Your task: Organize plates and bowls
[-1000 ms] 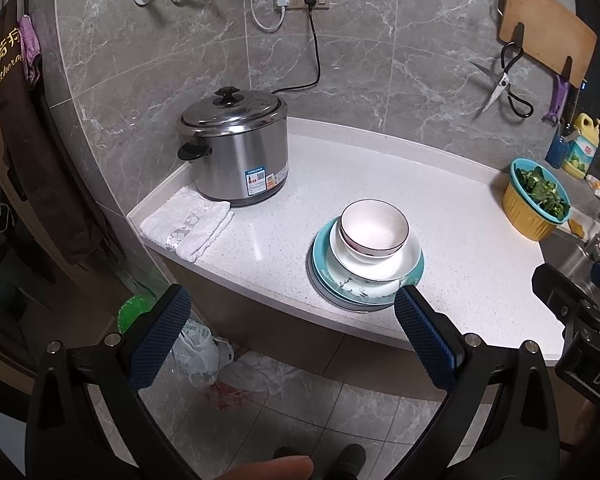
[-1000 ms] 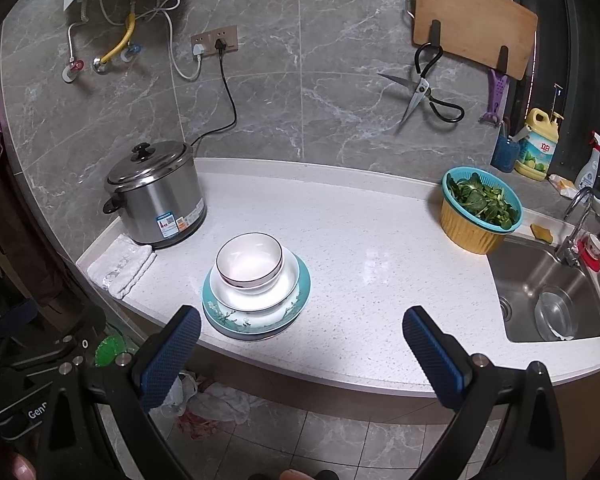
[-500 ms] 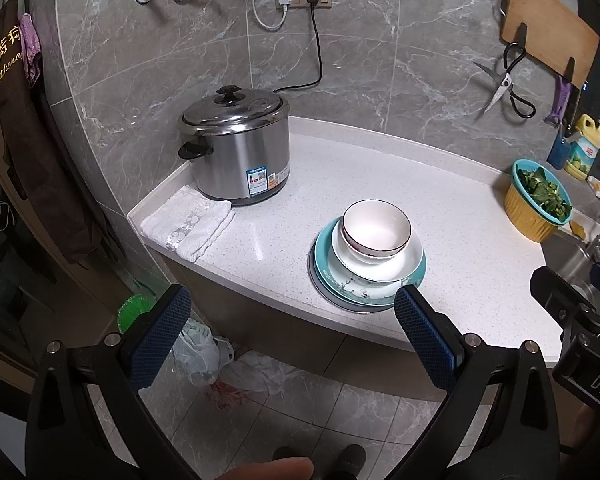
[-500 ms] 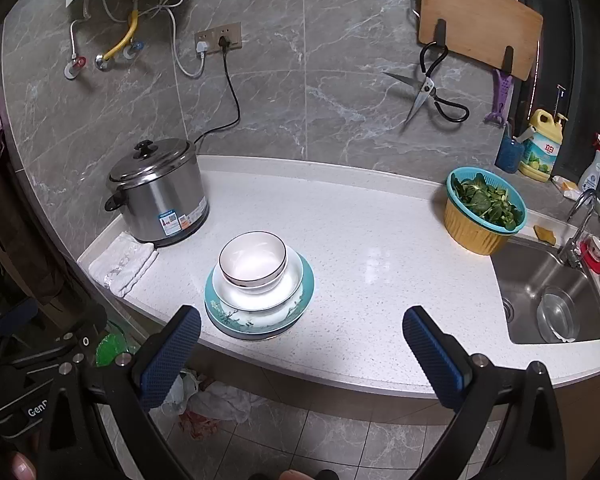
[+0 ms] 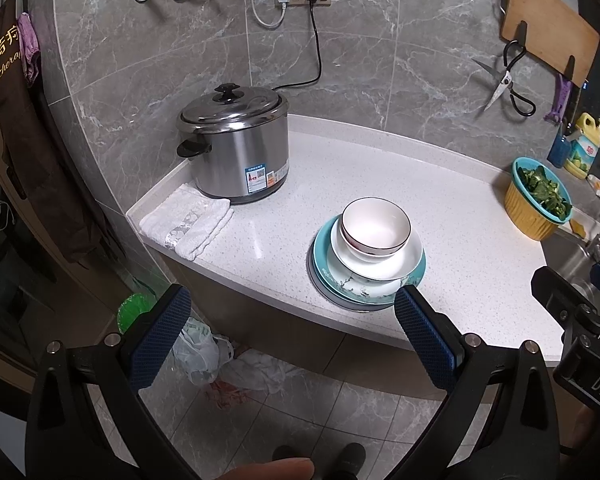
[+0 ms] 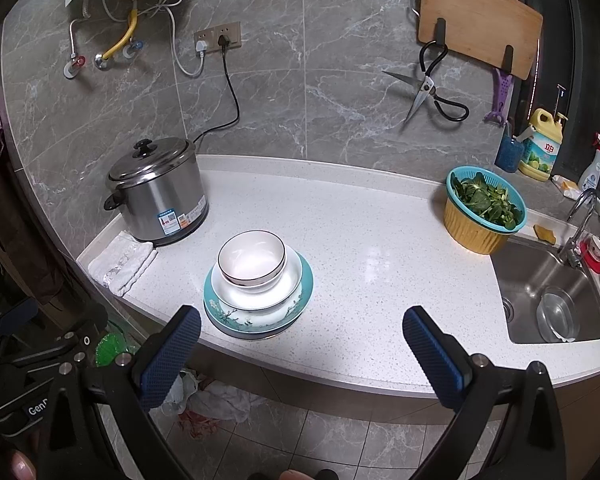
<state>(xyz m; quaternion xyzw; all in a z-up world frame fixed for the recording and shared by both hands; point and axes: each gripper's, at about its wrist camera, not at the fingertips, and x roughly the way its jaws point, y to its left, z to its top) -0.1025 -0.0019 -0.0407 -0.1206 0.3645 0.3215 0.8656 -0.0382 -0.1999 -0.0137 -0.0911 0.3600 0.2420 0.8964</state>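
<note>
A white bowl with a dark rim (image 5: 375, 227) (image 6: 252, 257) sits on top of a white deep plate (image 5: 384, 266) (image 6: 276, 294), which rests on a teal flowered plate (image 5: 356, 286) (image 6: 236, 318), all stacked near the front edge of the white counter (image 5: 460, 216) (image 6: 364, 240). My left gripper (image 5: 292, 336) is open and empty, held off the counter's front edge, below and left of the stack. My right gripper (image 6: 300, 350) is open and empty, held before the counter edge, just below and right of the stack.
A steel rice cooker (image 5: 236, 144) (image 6: 158, 190) stands at the back left with a folded white towel (image 5: 188, 224) (image 6: 122, 262) beside it. A yellow-and-teal basket of greens (image 6: 482, 208) stands at the right before the sink (image 6: 552, 292). Scissors and a cutting board hang on the wall.
Both grippers have drifted very slightly toward the counter; the stack sits a touch lower in both views. Nothing was taken hold of or let go.
</note>
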